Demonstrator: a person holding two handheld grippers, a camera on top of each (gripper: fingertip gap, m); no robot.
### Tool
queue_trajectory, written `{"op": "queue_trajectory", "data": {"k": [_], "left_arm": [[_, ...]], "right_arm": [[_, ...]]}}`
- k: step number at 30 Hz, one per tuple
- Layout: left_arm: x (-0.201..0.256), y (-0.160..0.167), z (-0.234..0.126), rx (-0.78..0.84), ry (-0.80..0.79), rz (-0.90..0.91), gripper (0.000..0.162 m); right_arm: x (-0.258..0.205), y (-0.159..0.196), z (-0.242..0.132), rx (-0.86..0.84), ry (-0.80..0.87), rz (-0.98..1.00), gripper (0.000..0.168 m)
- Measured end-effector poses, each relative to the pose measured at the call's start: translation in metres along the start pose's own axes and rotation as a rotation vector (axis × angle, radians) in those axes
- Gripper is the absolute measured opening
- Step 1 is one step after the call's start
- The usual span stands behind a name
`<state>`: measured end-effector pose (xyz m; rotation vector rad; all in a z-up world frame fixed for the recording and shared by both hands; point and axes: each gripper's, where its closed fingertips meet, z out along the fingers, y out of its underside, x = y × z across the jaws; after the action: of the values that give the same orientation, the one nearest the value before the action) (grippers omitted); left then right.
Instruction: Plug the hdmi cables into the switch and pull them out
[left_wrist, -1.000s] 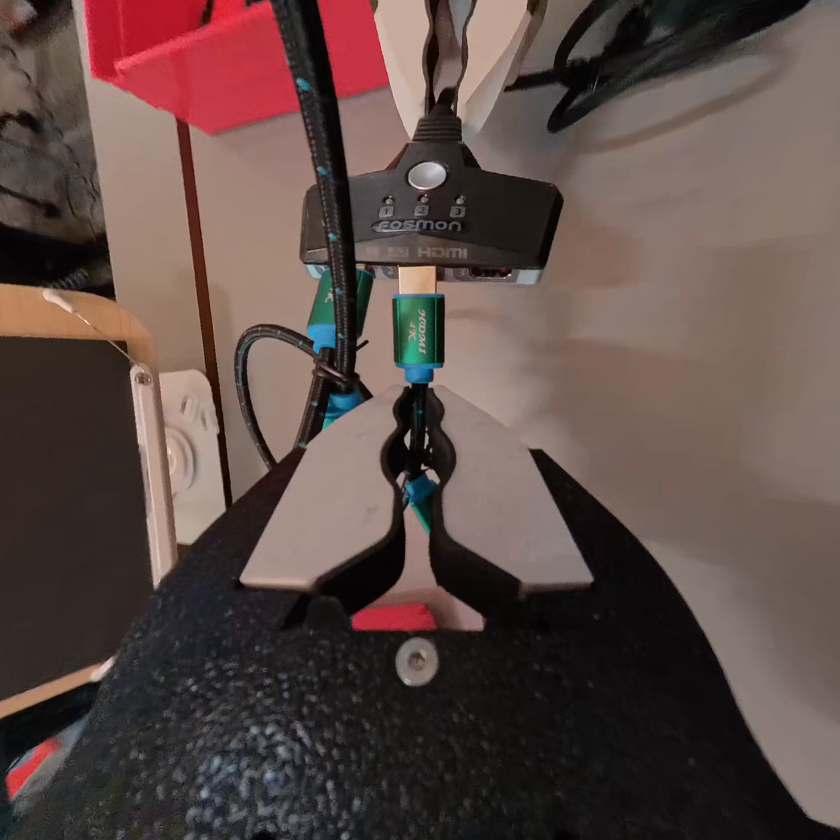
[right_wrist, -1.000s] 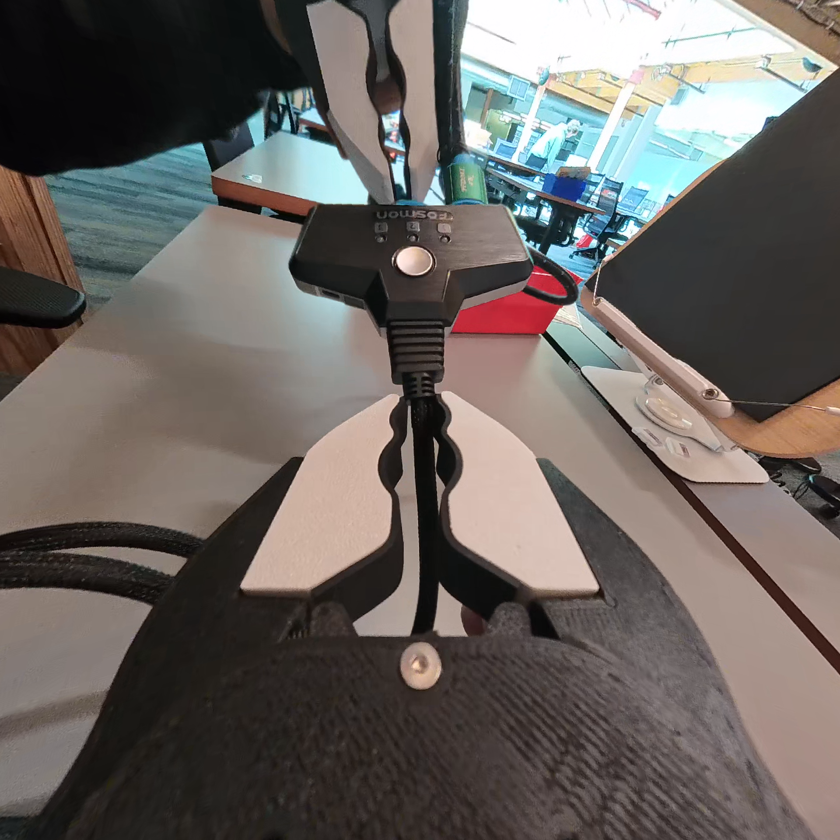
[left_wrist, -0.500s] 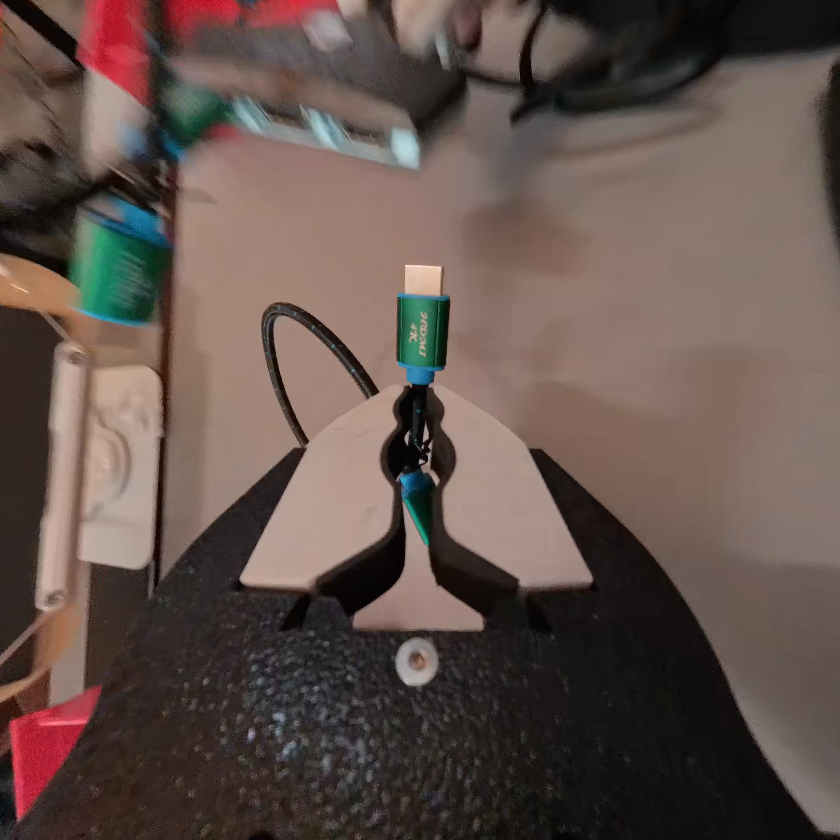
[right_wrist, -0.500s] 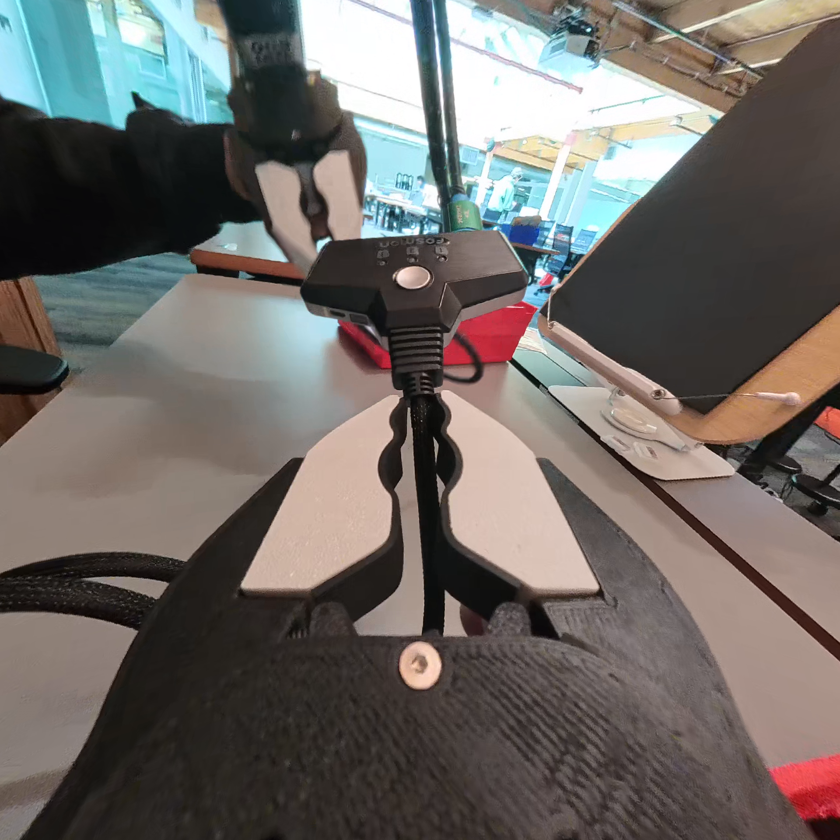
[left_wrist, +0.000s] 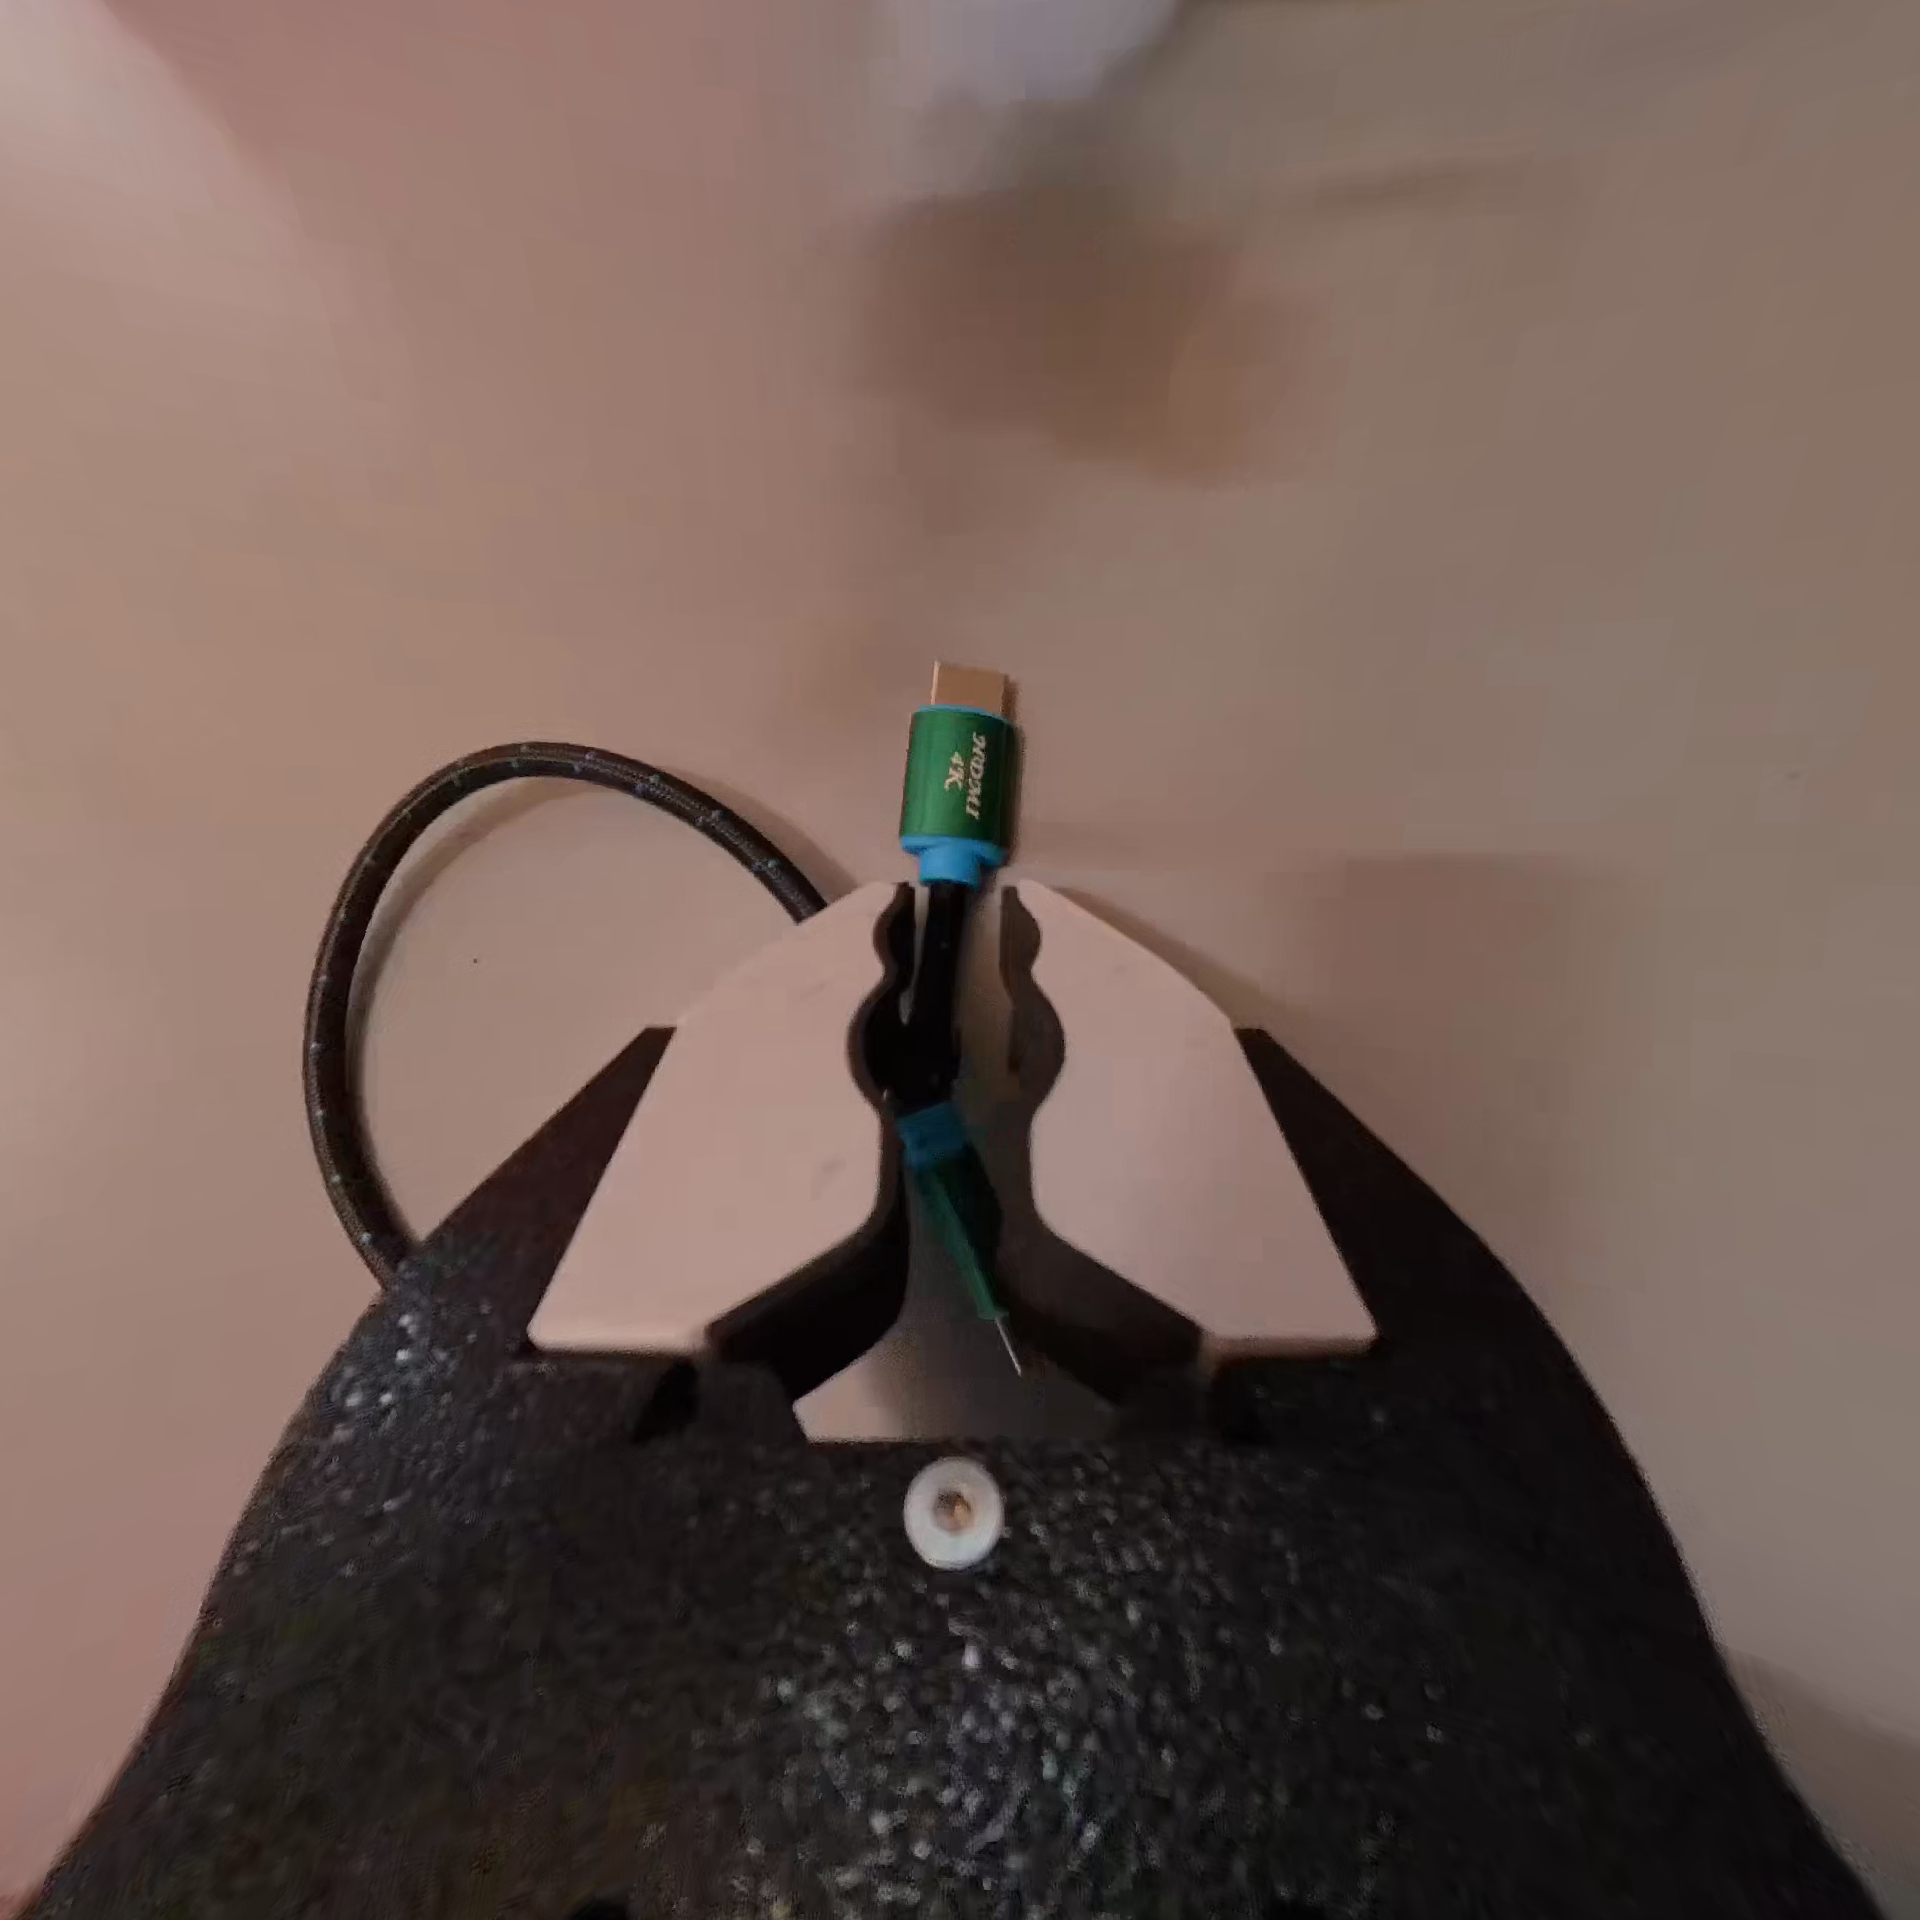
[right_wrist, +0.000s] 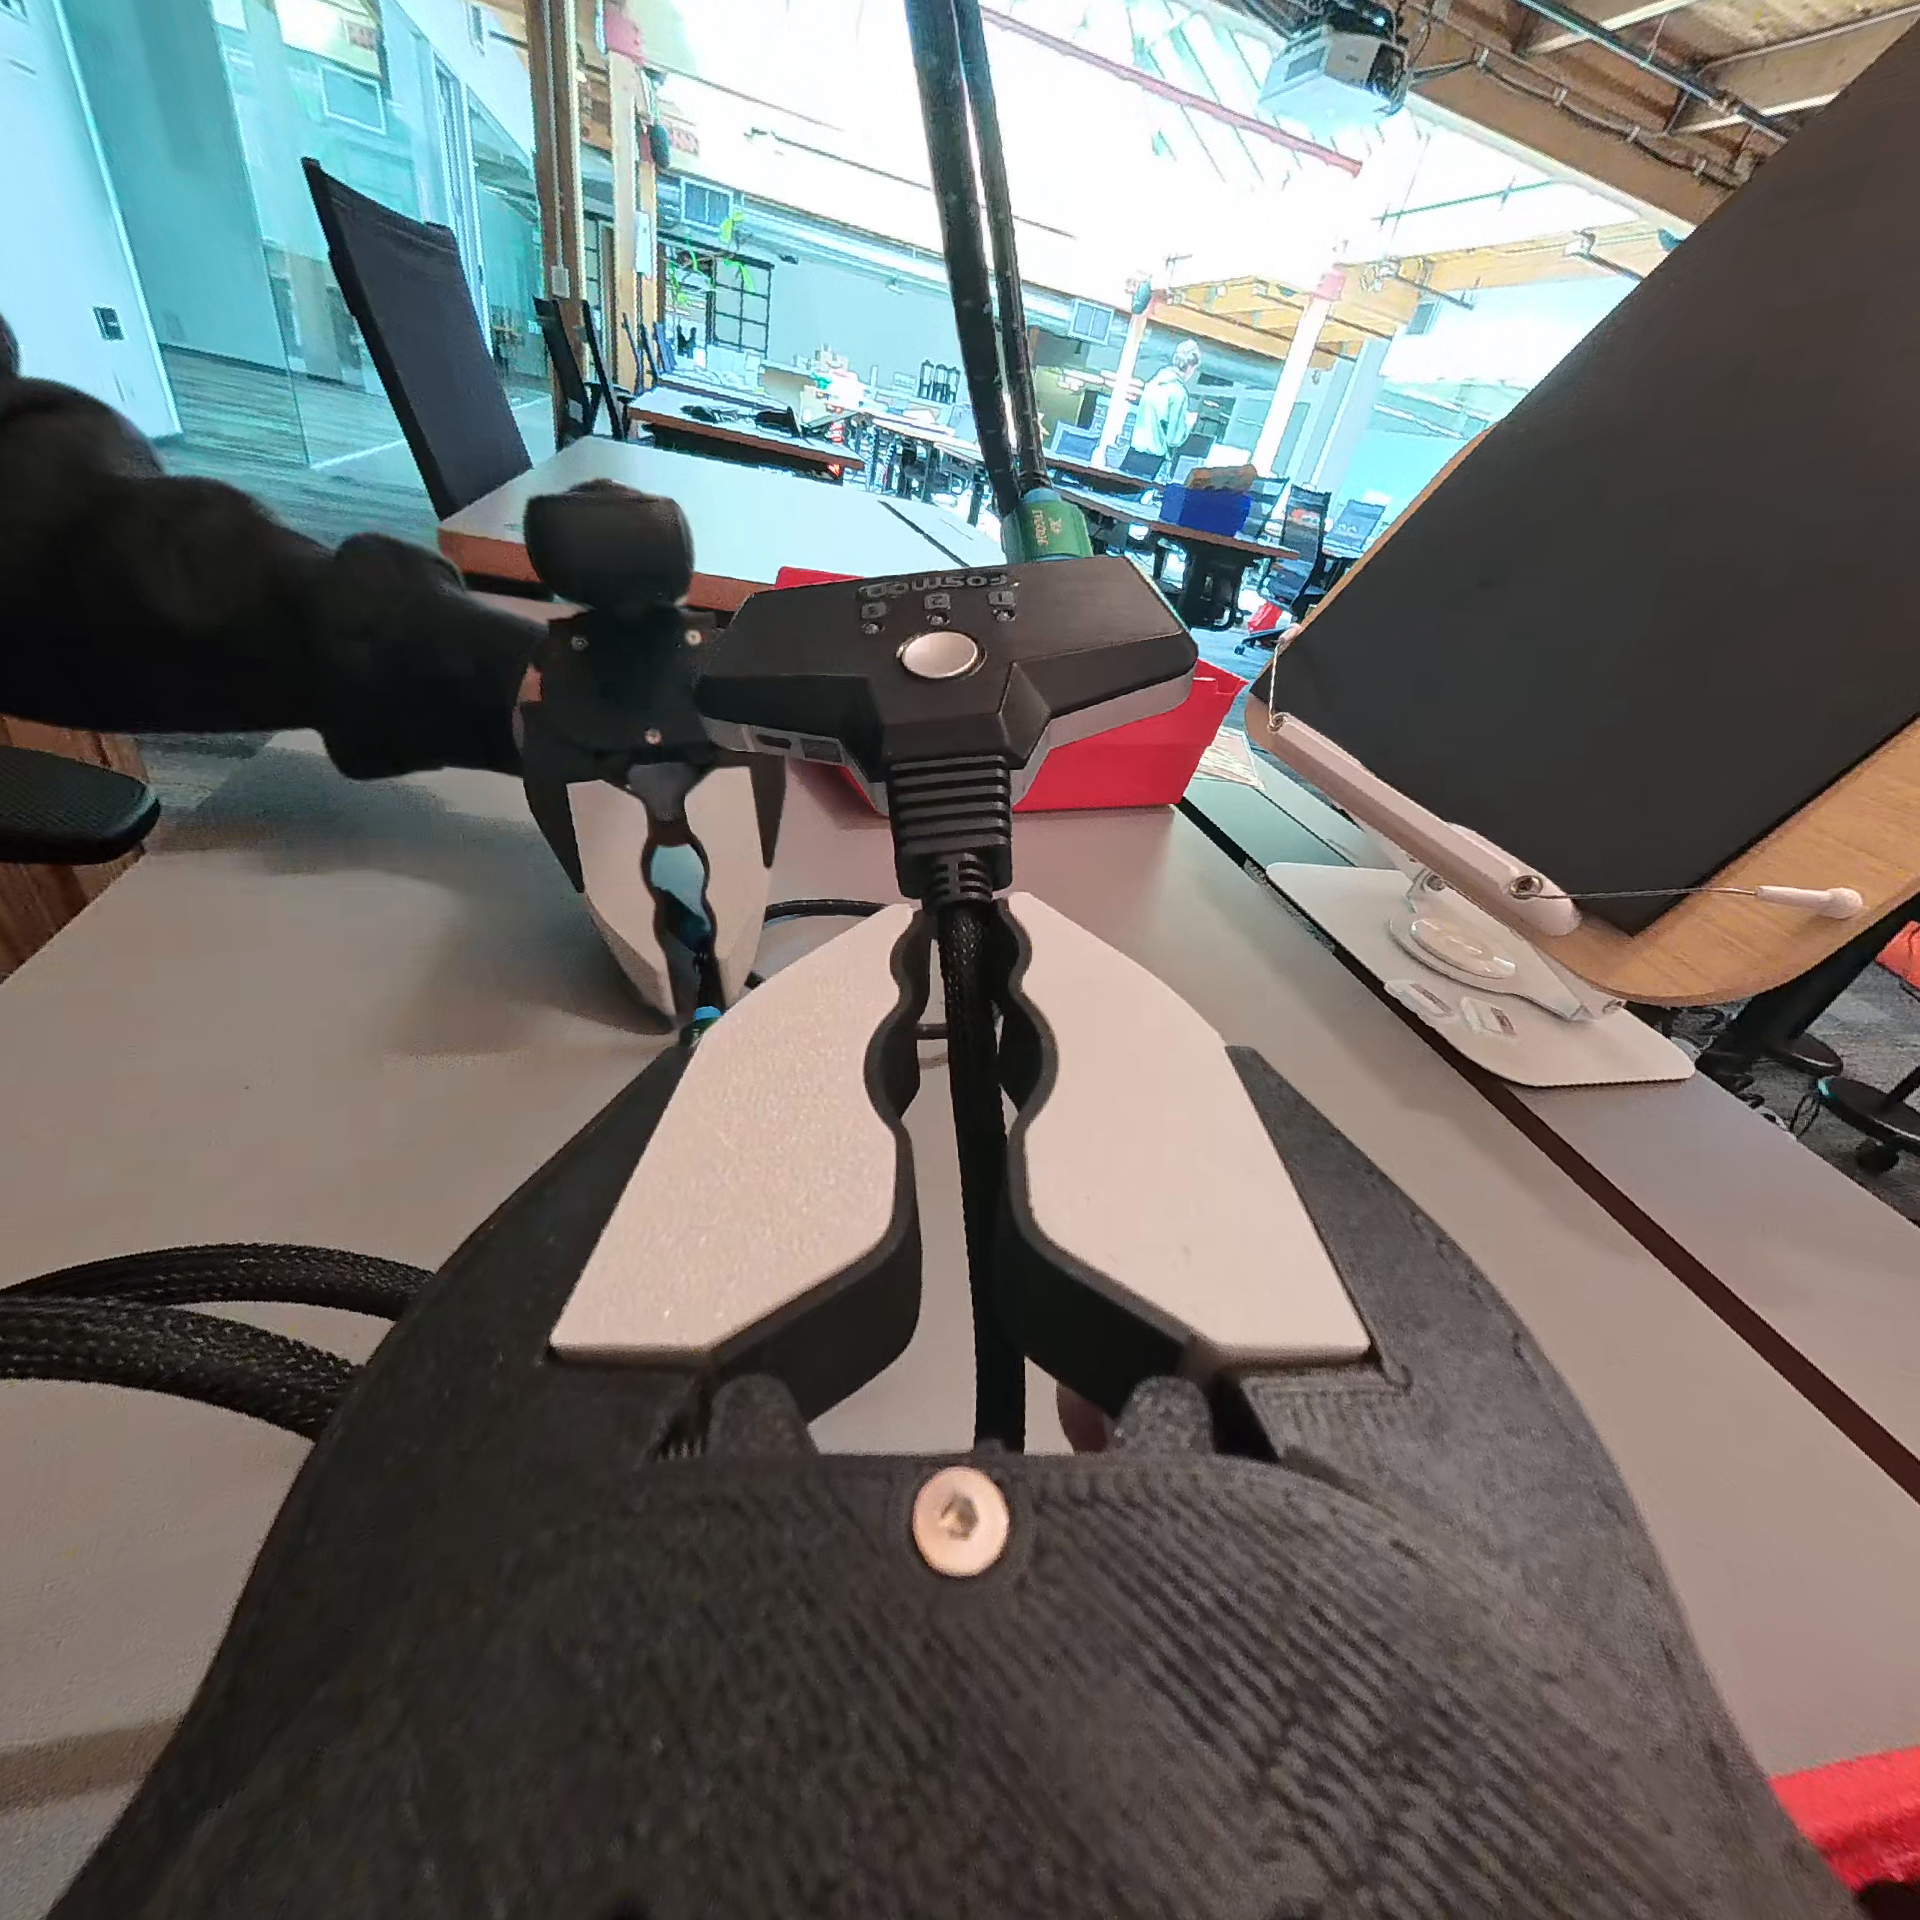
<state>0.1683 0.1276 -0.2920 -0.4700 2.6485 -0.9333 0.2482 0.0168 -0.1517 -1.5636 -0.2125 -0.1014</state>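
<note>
My right gripper (right_wrist: 961, 914) is shut on the black braided cable (right_wrist: 977, 1143) of the black HDMI switch (right_wrist: 935, 655), just behind its strain relief, and holds the switch above the table. One green HDMI plug (right_wrist: 1039, 525) sits in the switch's far side, its cables rising upward. My left gripper (left_wrist: 956, 888) points down at the table with a green, gold-tipped HDMI plug (left_wrist: 961, 774) just past its fingertips. Its jaws stand slightly apart; the cable (left_wrist: 930, 966) leans on the left finger, clear of the right one. The left gripper (right_wrist: 681, 997) also shows in the right wrist view, left of the switch.
A red bin (right_wrist: 1122, 748) stands behind the switch. A dark board on a white stand (right_wrist: 1486, 997) stands at the right. Black braided cables (right_wrist: 156, 1320) lie at the left. The plug's cable loops left (left_wrist: 343, 987) over the beige table (left_wrist: 1455, 623).
The left gripper pulled the green plug out of the switch, swung away and went down toward the table. Its jaws have parted a little. The right gripper tilted the switch upward.
</note>
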Motion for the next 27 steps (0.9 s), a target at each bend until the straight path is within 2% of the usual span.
{"op": "queue_trajectory", "data": {"k": [3,6,11,16,20,23,27], "left_arm": [[-0.005,-0.005,-0.012,0.056,-0.090,-0.009,0.024],[-0.010,0.006,-0.022,0.011,-0.152,-0.003,0.026],[-0.009,0.014,-0.013,-0.029,-0.110,-0.039,0.028],[-0.008,0.009,-0.001,-0.038,-0.052,-0.054,0.020],[-0.007,0.005,0.004,0.021,-0.027,-0.108,0.014],[-0.007,0.005,0.004,0.012,-0.043,-0.125,0.008],[-0.008,0.002,0.003,0.037,-0.067,-0.212,0.007]], "right_arm": [[0.000,-0.001,-0.001,0.006,0.000,0.002,0.011],[0.001,0.000,-0.002,0.007,0.001,0.005,0.011],[-0.002,0.001,0.001,0.003,-0.012,0.002,0.011],[-0.002,0.002,0.002,0.001,-0.018,0.006,0.011],[-0.002,0.002,0.001,0.004,-0.019,0.008,0.011],[-0.004,0.004,0.003,-0.005,-0.027,0.007,0.011],[-0.006,0.005,0.004,-0.010,-0.039,0.004,0.011]]}}
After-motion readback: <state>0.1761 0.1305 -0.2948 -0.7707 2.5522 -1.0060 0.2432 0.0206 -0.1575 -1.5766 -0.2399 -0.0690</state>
